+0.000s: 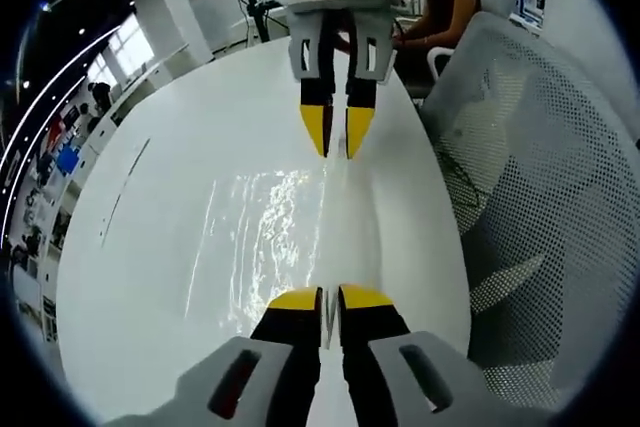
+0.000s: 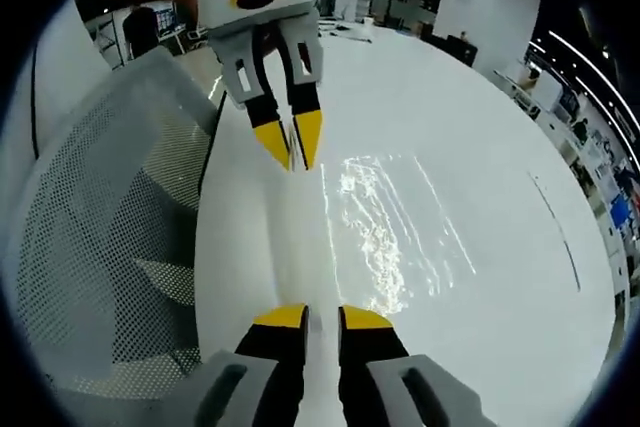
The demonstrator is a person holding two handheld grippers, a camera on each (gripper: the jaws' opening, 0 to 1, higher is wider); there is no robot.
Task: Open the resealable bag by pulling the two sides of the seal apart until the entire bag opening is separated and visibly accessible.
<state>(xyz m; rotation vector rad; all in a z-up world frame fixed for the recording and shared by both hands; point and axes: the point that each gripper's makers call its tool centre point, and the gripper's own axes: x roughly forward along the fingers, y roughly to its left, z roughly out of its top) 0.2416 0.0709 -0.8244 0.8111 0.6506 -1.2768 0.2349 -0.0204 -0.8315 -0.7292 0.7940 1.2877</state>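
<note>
Lying flat on the white table, the clear bag was pinched at opposite ends of one edge: left gripper jaws closed on near end, right gripper closed on far end. Mesh chair stood beside.

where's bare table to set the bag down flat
Bare white table lies beyond the clear resealable bag, toward the thin dark line and the far rim. It is crowded along the seal edge, pinched between the left gripper and right gripper, beside the mesh chair.
</note>
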